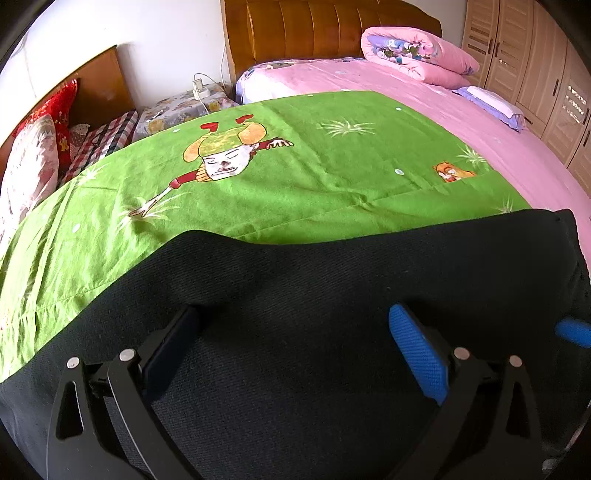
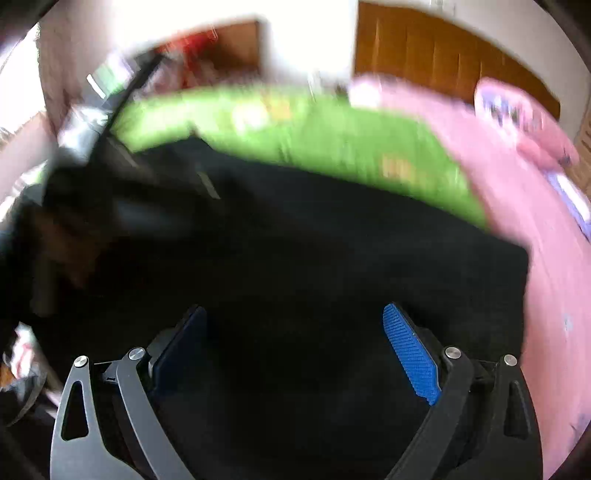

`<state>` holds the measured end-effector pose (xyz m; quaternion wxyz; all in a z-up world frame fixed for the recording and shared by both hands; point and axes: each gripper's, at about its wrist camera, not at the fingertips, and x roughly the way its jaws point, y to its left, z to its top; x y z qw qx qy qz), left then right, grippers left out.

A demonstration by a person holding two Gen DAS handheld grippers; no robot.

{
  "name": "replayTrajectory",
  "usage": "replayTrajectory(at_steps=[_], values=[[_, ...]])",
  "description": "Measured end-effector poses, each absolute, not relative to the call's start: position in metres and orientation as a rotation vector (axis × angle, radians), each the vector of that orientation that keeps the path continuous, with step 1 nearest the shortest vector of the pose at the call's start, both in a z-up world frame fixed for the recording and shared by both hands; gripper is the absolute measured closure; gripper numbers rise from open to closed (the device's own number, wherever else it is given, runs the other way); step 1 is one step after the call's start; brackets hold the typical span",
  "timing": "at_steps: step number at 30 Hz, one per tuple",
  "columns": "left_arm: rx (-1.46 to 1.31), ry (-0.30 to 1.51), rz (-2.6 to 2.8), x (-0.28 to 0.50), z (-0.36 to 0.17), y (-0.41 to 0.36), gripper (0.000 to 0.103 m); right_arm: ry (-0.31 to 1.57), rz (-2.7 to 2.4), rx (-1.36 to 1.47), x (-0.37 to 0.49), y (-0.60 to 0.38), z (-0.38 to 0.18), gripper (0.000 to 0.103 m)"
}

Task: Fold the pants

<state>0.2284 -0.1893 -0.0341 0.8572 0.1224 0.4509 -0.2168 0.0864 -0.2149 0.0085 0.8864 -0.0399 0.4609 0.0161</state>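
Observation:
The black pants (image 1: 332, 288) lie flat on a green cartoon-print sheet (image 1: 258, 177) on the bed, filling the lower half of the left wrist view. My left gripper (image 1: 295, 332) is open just above the pants, its blue pads spread wide with nothing between them. A blue tip of the right gripper (image 1: 574, 332) shows at the right edge. In the blurred right wrist view the pants (image 2: 314, 240) lie below my right gripper (image 2: 295, 332), which is open and empty. The left gripper (image 2: 110, 147) appears there at the upper left, blurred.
A pink bedsheet (image 1: 461, 122) covers the right of the bed, with a folded pink quilt (image 1: 413, 51) and a small pillow (image 1: 495, 103). A wooden headboard (image 1: 314, 29), wardrobe (image 1: 535, 66), nightstand (image 1: 184, 107) and a second bed with red pillows (image 1: 59, 107) stand behind.

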Motion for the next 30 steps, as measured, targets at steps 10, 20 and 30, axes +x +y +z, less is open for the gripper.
replayTrajectory(at_steps=[10, 20, 30], values=[[0.252, 0.947, -0.457, 0.228, -0.033, -0.189, 0.001, 0.924, 0.031, -0.076, 0.070, -0.211, 0.036, 0.007], [0.245, 0.949, -0.459, 0.228, -0.032, -0.189, 0.001, 1.019, 0.064, -0.045, 0.113, -0.223, 0.007, 0.004], [0.156, 0.865, -0.460, 0.201, 0.002, -0.149, 0.002, 1.028, -0.044, -0.106, 0.093, -0.211, 0.035, 0.005]])
